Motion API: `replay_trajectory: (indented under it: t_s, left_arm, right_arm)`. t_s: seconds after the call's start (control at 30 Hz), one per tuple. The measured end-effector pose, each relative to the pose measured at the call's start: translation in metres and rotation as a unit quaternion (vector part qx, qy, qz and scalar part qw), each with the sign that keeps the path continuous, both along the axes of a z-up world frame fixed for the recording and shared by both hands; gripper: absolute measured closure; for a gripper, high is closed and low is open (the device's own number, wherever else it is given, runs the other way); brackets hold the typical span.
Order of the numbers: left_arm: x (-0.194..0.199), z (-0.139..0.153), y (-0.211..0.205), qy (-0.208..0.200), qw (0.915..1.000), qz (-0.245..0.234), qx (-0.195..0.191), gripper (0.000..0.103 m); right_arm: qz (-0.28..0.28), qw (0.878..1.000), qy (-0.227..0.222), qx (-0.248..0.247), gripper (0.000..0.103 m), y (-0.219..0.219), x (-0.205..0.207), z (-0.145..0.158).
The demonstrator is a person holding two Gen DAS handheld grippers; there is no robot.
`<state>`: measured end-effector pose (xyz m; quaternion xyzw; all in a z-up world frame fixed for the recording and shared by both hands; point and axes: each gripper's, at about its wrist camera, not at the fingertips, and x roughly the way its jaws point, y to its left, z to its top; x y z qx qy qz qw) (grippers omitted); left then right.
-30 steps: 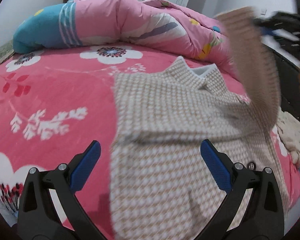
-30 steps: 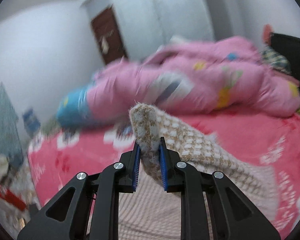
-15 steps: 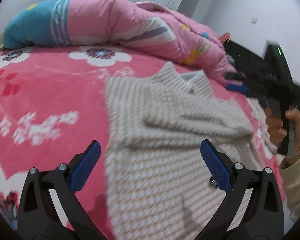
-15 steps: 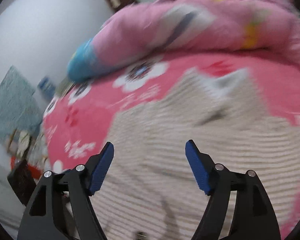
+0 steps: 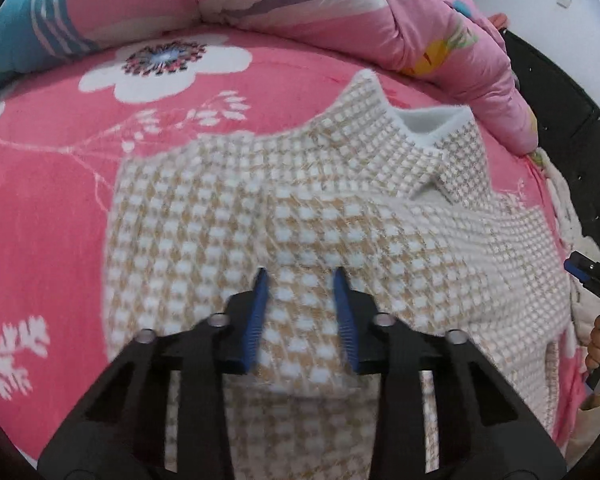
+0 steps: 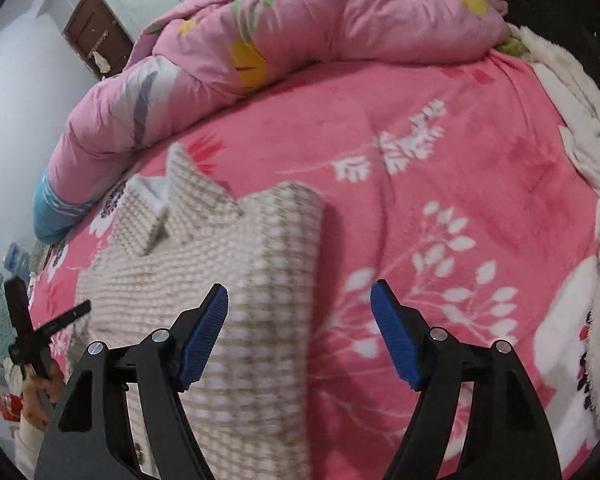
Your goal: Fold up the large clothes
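Observation:
A beige and white houndstooth coat [image 5: 380, 220] lies flat on the pink flowered bedspread [image 5: 40, 200], collar toward the far side, with one sleeve folded across its chest. My left gripper [image 5: 300, 312] is closing on a raised fold of that sleeve, which fills the gap between the blue pads. In the right wrist view the coat [image 6: 268, 280] runs under the left finger. My right gripper [image 6: 300, 332] stands open just above the coat's right edge, with nothing pinched. It also shows at the right rim of the left wrist view as the right gripper [image 5: 584, 272], held by a hand.
A rolled pink duvet [image 5: 300, 0] lies along the far side of the bed, seen too as the duvet [image 6: 300, 32]. A white fluffy blanket [image 6: 572, 120] lines the bed's right edge. Bare bedspread [image 6: 460, 160] stretches right of the coat. A dark headboard [image 5: 560, 100] stands at the right.
My right gripper let go of the lifted sleeve, opened wide and swung down to the coat's right edge. My left gripper moved forward onto the coat and narrowed from wide open onto the sleeve fold.

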<state>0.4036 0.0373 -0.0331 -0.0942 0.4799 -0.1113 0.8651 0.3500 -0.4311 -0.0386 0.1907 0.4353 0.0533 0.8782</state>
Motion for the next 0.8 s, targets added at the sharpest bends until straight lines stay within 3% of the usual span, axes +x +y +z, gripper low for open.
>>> replay_trajectory:
  t_s: [0.03, 0.13, 0.2, 0.27, 0.37, 0.47, 0.53, 0.63, 0.8]
  left_arm:
    - [-0.001, 0.002, -0.002, -0.003, 1.0000, -0.005, -0.002, 0.093]
    - [-0.019, 0.031, -0.004, -0.066, 0.9973, 0.004, 0.033, 0.095]
    - [-0.034, 0.054, 0.000, -0.108, 0.9935, 0.012, 0.033, 0.095]
    - [-0.043, 0.066, 0.007, -0.124, 0.9911, 0.026, 0.041, 0.095]
    - [-0.043, 0.057, 0.021, -0.115, 0.9896, 0.047, 0.073, 0.095]
    - [-0.037, 0.026, 0.035, -0.072, 0.9927, 0.059, 0.077, 0.095]
    - [-0.040, 0.015, 0.038, -0.067, 0.9927, 0.061, 0.080, 0.095]
    - [-0.050, 0.017, 0.038, -0.081, 0.9908, 0.062, 0.090, 0.095]
    - [-0.059, 0.020, 0.038, -0.090, 0.9892, 0.067, 0.095, 0.095]
  right_arm:
    - [0.000, 1.000, 0.000, 0.000, 0.031, -0.001, 0.002, -0.003]
    - [0.003, 1.000, -0.002, 0.004, 0.031, -0.005, 0.006, -0.010]
    - [0.007, 1.000, -0.003, 0.009, 0.031, -0.005, 0.006, -0.012]
    - [0.018, 1.000, -0.004, 0.012, 0.031, -0.001, 0.009, -0.014]
    - [0.034, 0.999, -0.009, 0.002, 0.031, 0.008, 0.011, -0.016]
    - [0.043, 0.999, -0.012, -0.014, 0.032, 0.015, 0.014, -0.018]
    - [0.044, 0.998, -0.020, -0.037, 0.049, 0.020, 0.012, -0.016]
    - [0.052, 0.996, -0.053, -0.052, 0.067, 0.025, 0.009, -0.002]
    - [0.134, 0.985, -0.090, -0.061, 0.069, 0.059, 0.020, 0.007]
